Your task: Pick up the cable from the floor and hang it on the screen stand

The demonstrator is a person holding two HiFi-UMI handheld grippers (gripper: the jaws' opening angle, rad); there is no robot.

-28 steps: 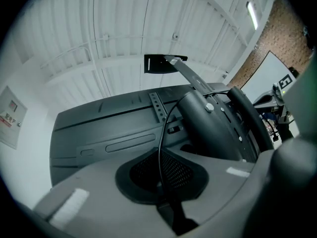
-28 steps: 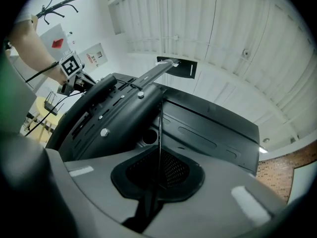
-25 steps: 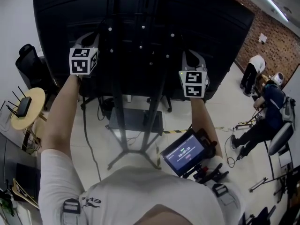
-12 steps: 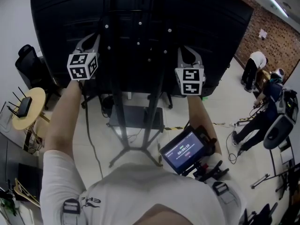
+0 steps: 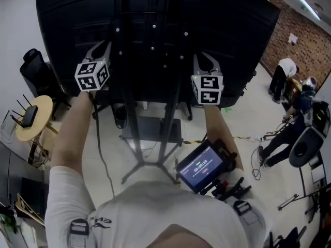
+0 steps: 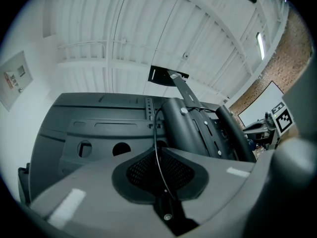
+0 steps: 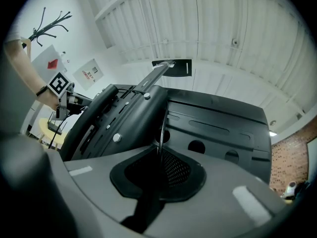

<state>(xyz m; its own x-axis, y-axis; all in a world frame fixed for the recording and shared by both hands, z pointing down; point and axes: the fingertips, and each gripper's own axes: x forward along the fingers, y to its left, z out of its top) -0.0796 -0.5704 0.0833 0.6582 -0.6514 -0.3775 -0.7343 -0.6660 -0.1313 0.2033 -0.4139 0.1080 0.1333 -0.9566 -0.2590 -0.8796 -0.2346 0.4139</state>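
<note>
Since your left gripper (image 6: 159,182) and right gripper (image 7: 157,180) both clamp the thin cable (image 6: 155,133) by the stand (image 6: 195,128), a tug may slip it out before it hooks.

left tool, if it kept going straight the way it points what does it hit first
The left tool would most likely meet the screen's dark back, just left of the stand's mount; depth is hard to judge.

The screen stand (image 5: 133,133) is smooth dark metal, the screen back (image 5: 77,35) matt plastic.
</note>
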